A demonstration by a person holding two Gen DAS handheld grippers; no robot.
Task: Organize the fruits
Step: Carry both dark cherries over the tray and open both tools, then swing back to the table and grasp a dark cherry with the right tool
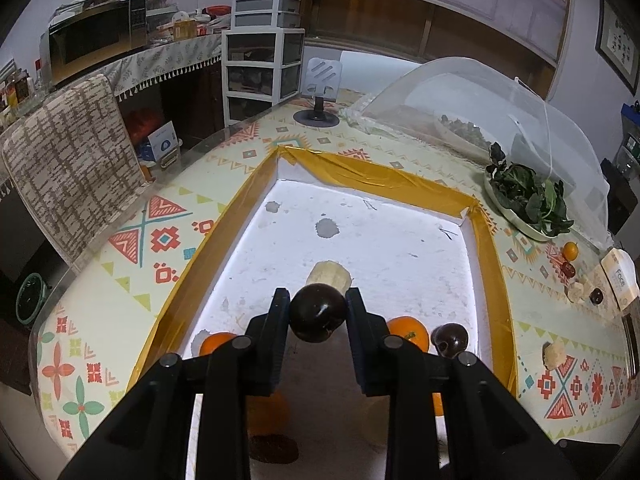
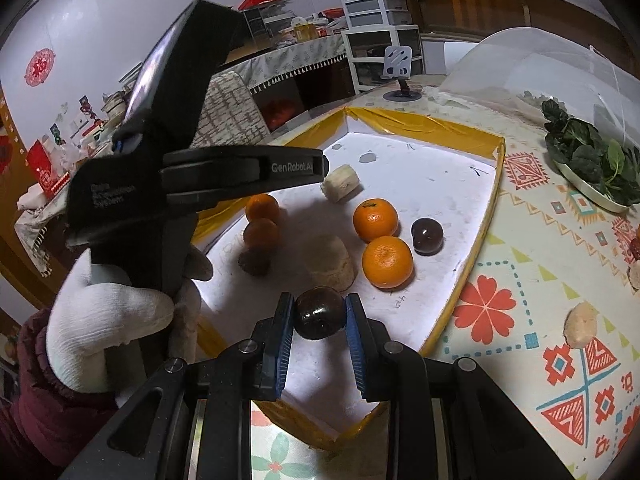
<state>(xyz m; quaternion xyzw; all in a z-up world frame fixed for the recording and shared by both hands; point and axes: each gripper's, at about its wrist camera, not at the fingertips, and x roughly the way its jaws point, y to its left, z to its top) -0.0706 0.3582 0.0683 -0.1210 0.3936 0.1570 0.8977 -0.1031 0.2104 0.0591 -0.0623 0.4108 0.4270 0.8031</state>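
Observation:
A white tray (image 1: 484, 264) with a yellow taped rim lies on the patterned table. My left gripper (image 1: 318, 300) is shut on a dark plum (image 1: 318, 316) above the tray's near half, in front of a banana piece (image 1: 330, 276). My right gripper (image 2: 319, 304) is shut on another dark plum (image 2: 319, 314) over the tray's near edge. In the tray lie oranges (image 2: 376, 219), (image 2: 387, 262), a plum (image 2: 427, 236) and a peeled banana piece (image 2: 334, 266). The left gripper's body (image 2: 240, 172) reaches in from the left, held by a gloved hand (image 2: 108, 316).
Right of the tray, loose fruit lies on the table: an orange (image 1: 570, 250), two plums and banana pieces (image 1: 554, 354). A plate of greens (image 1: 528, 200) and a mesh food cover (image 1: 480, 112) stand behind them. A chair (image 1: 68, 160) stands at the left edge.

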